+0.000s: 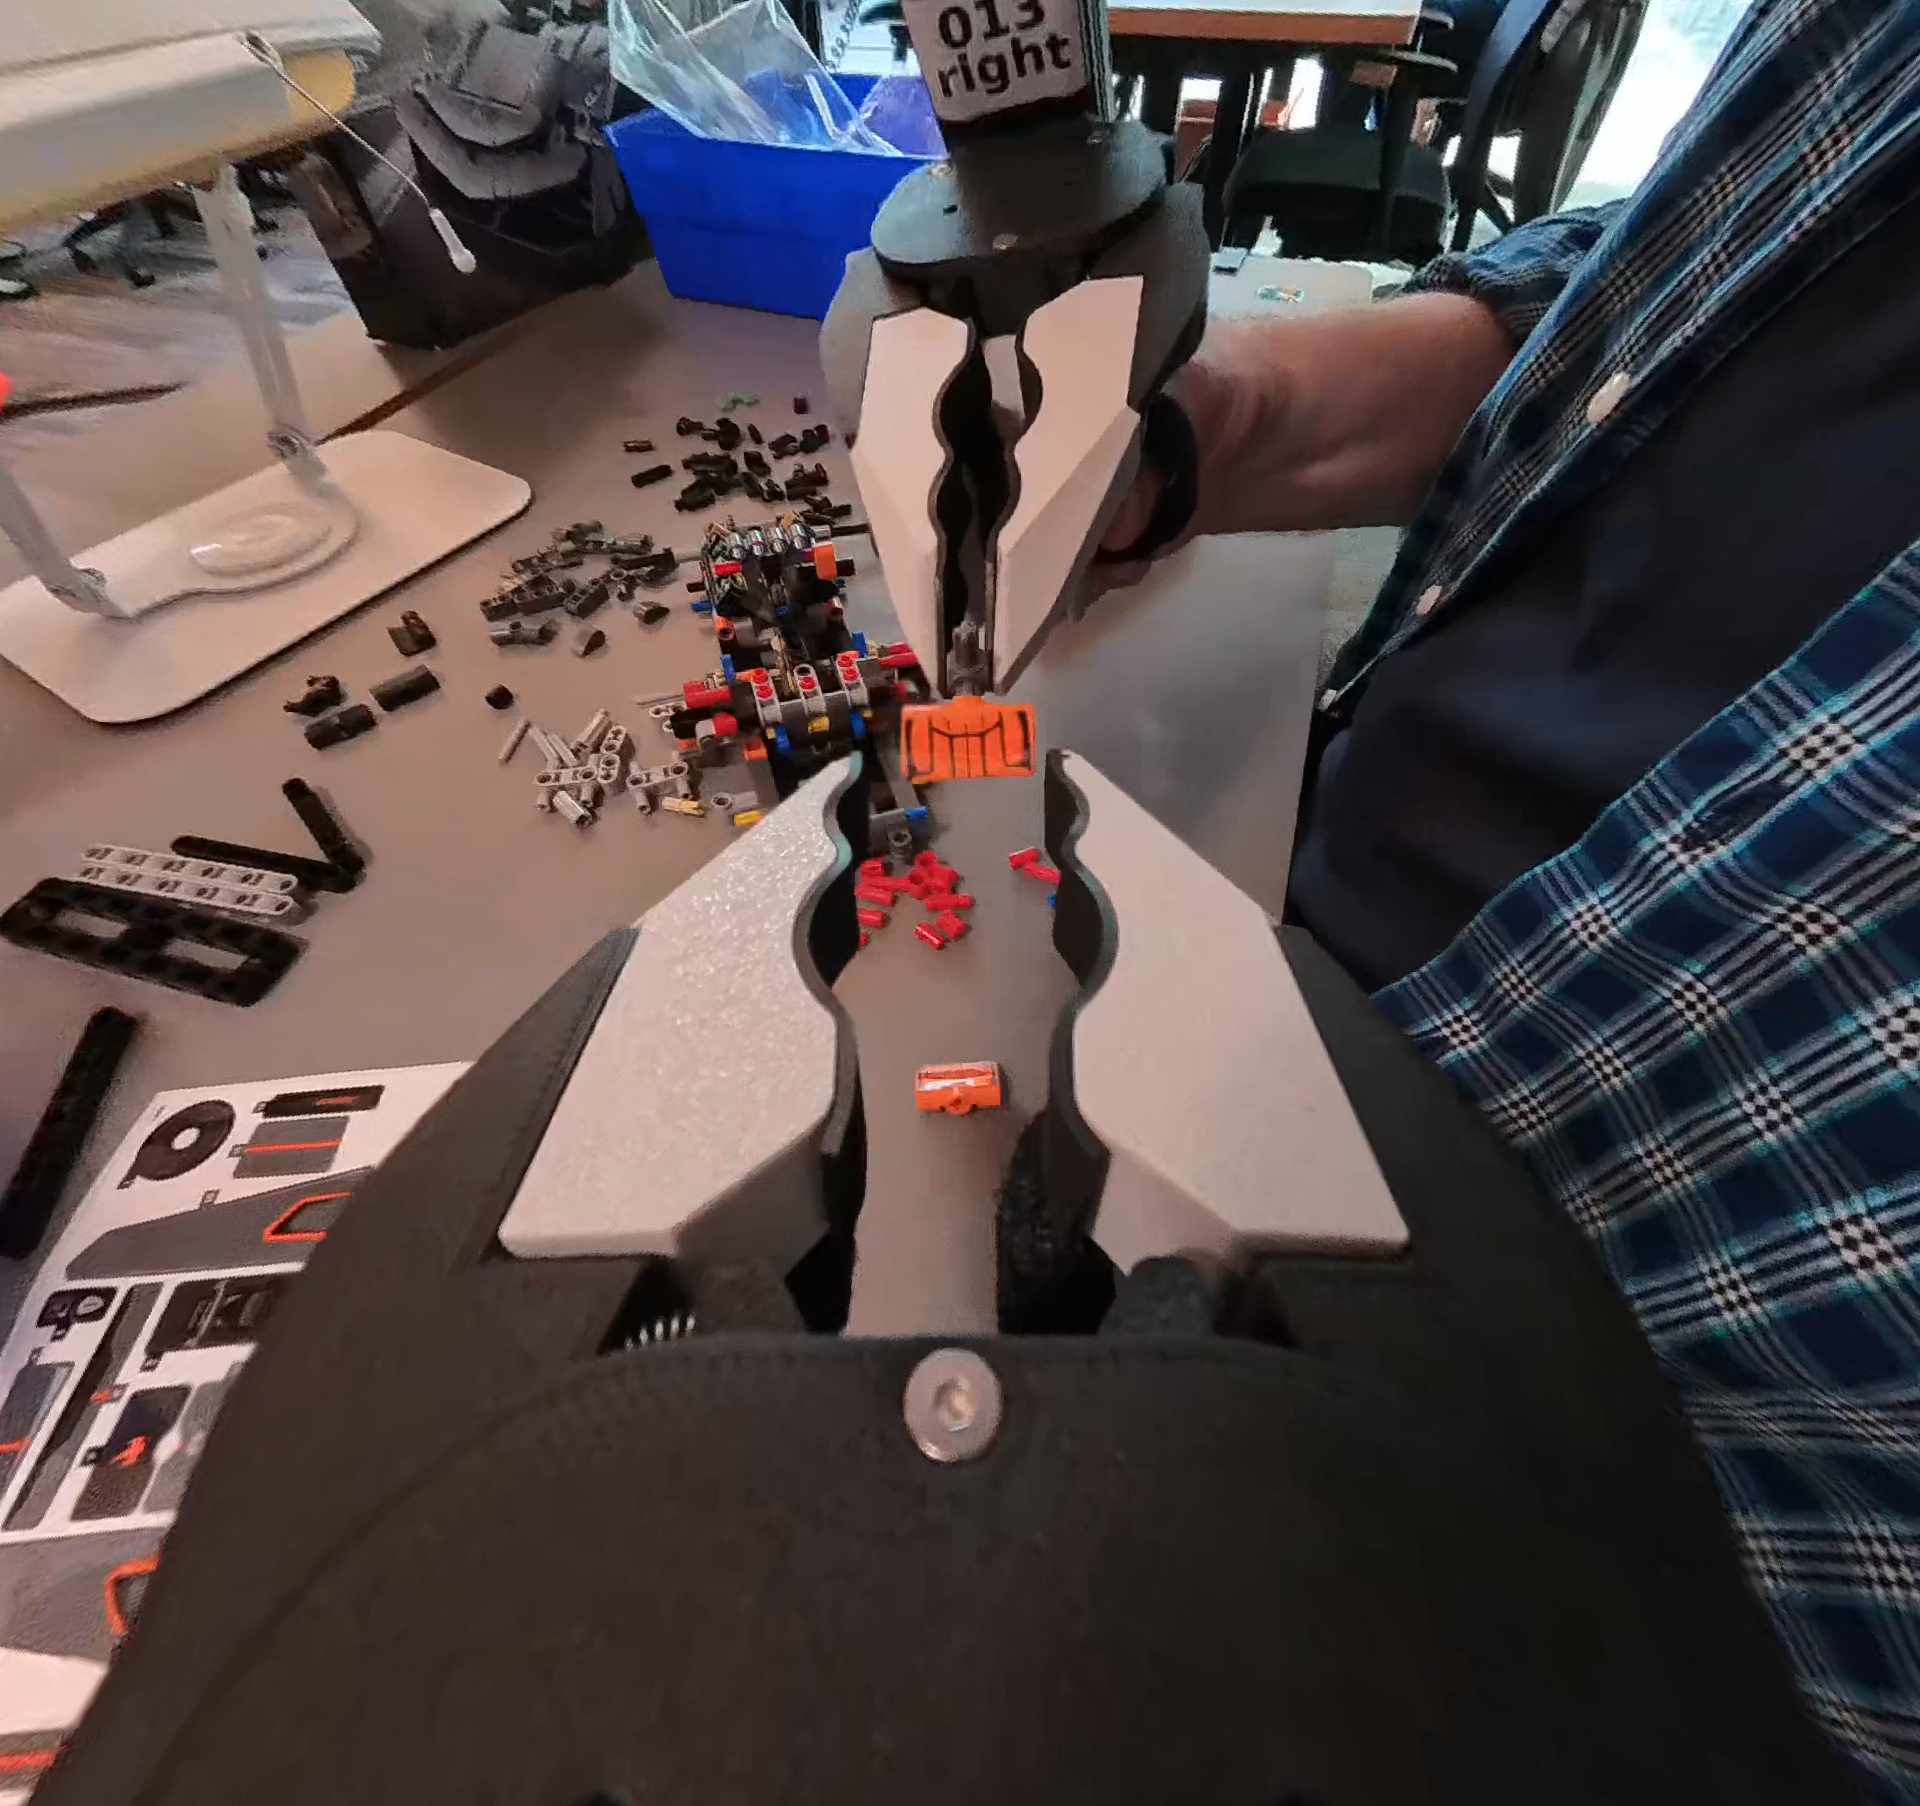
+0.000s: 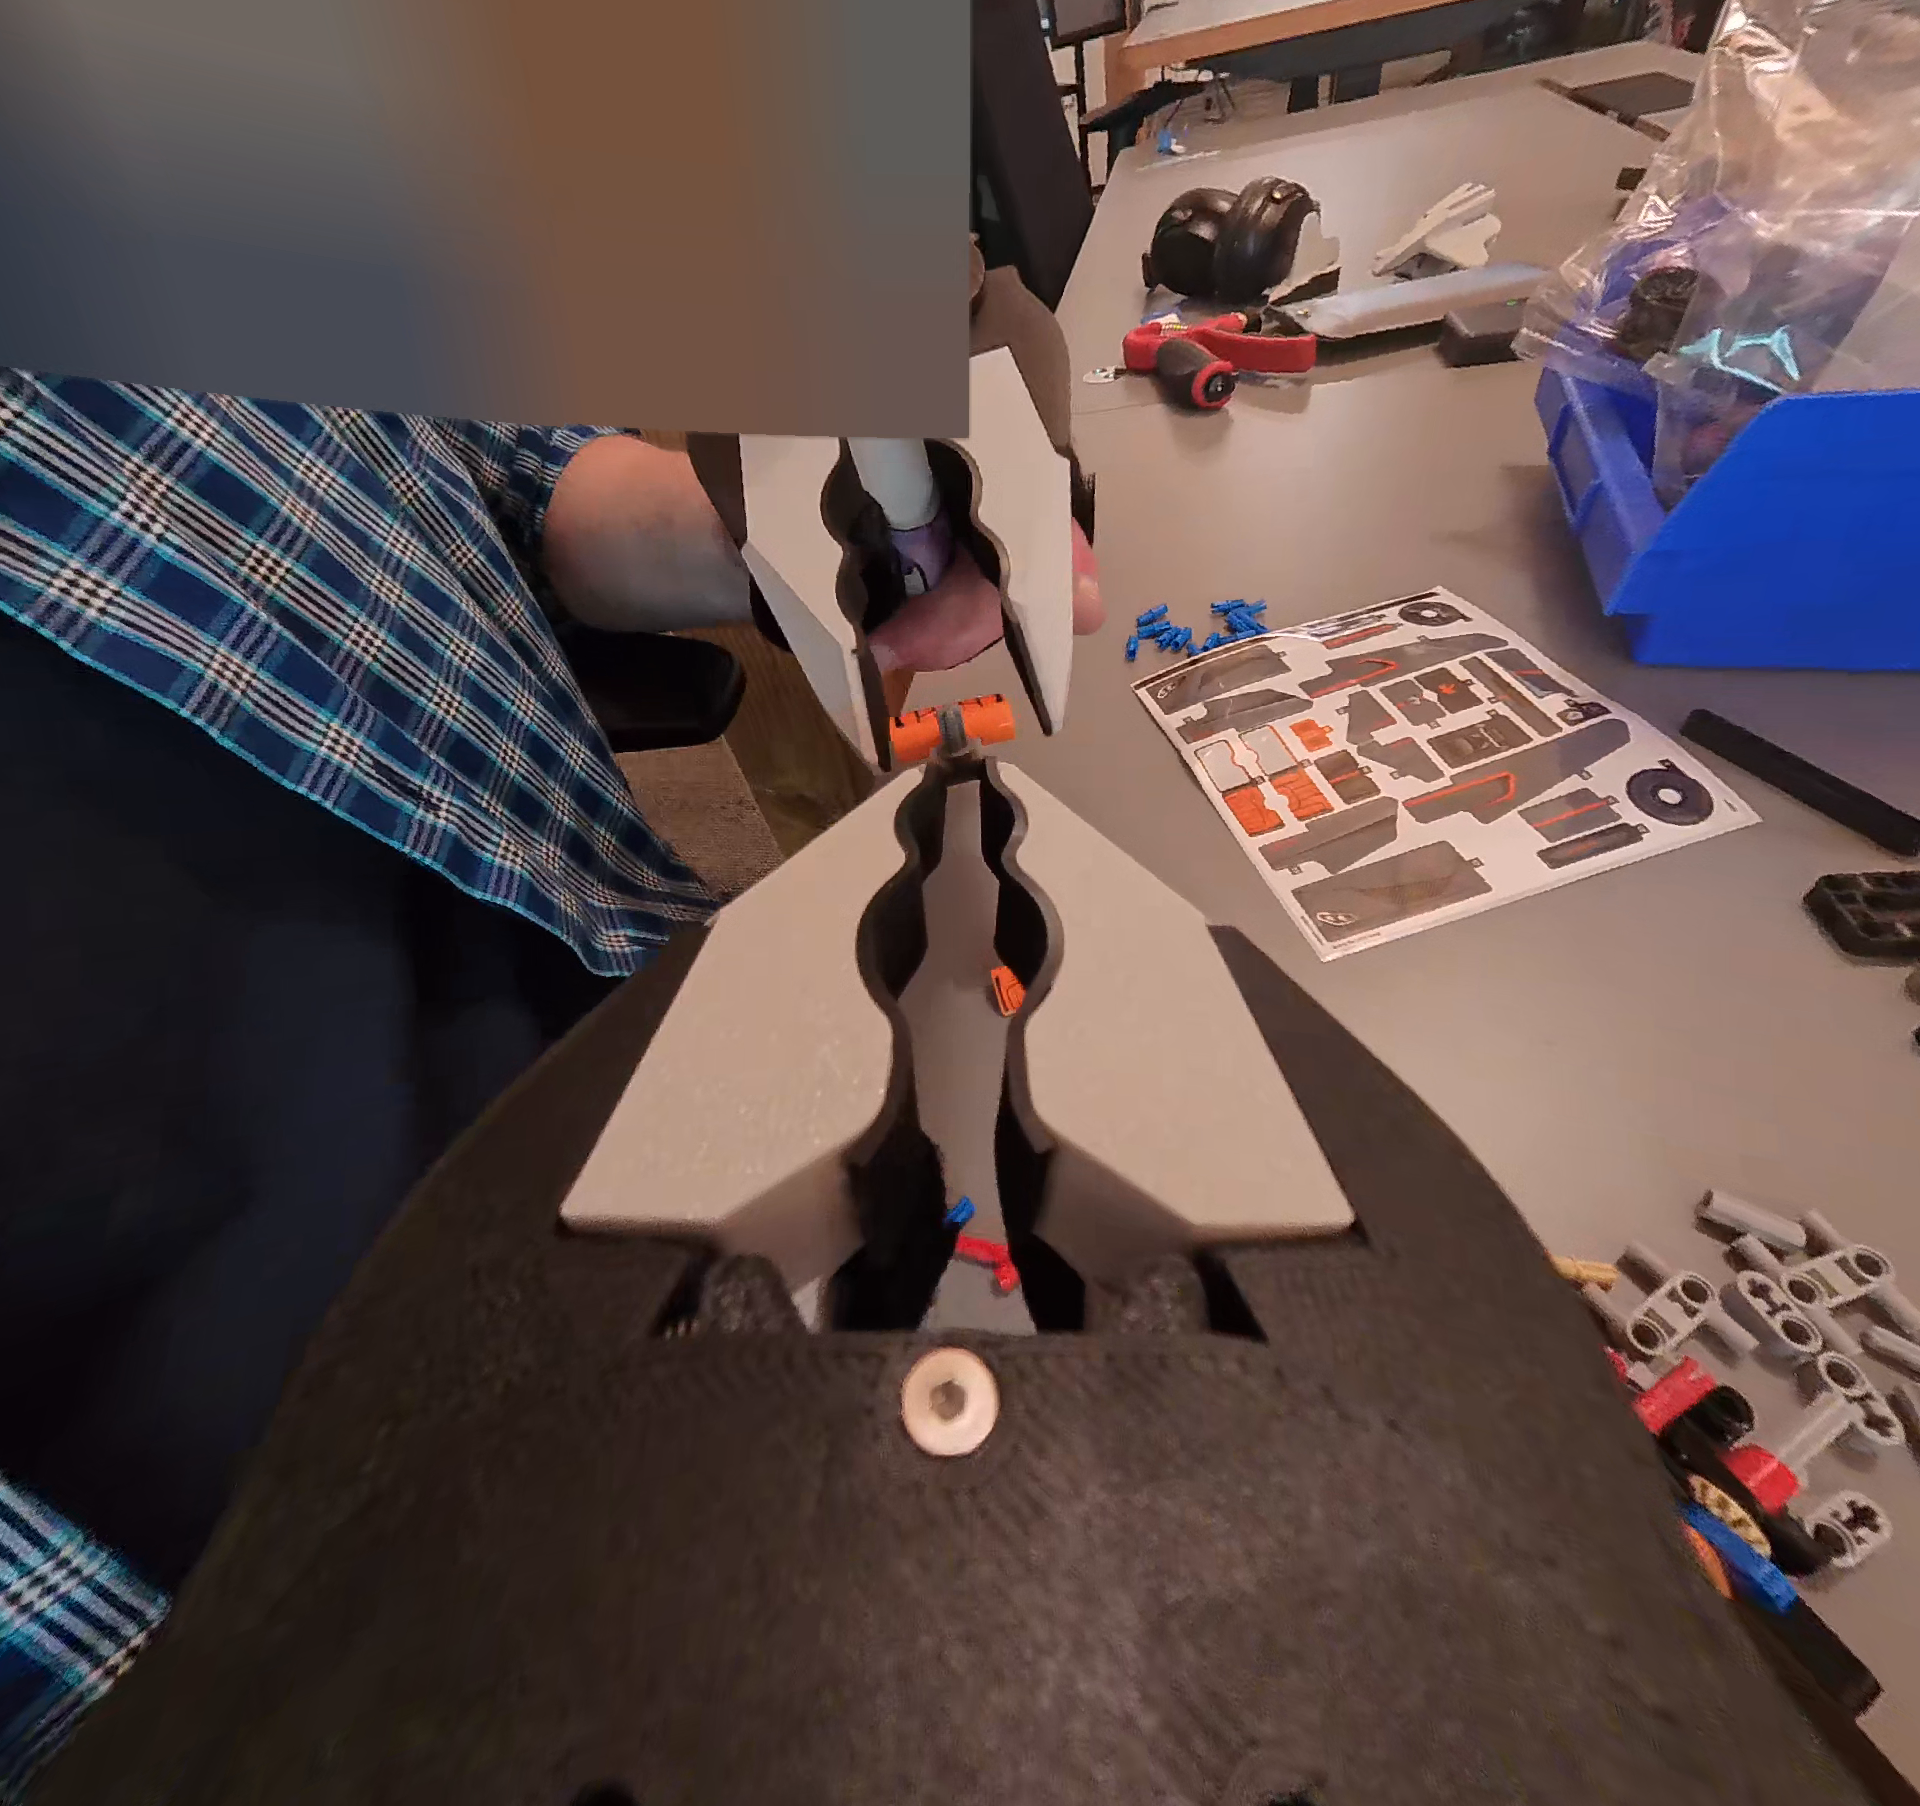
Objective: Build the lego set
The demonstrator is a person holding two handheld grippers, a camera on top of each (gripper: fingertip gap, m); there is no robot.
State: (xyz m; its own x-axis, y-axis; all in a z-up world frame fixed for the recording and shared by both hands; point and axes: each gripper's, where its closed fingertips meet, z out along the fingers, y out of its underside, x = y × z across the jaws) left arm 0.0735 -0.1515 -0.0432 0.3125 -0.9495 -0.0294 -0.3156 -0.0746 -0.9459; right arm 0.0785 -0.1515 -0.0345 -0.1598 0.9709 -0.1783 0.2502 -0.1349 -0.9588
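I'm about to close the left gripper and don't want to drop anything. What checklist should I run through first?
1. Right gripper shut on grey pin: ok.
2. Grey pin fully seated in orange piece: cannot tell.
3. Orange piece between the left gripper fingers: ok.
4. Left fingers in contact with the piece: not ok, gaps show on both sides.
5. Second orange piece lies on the table, apart from both grippers: ok.
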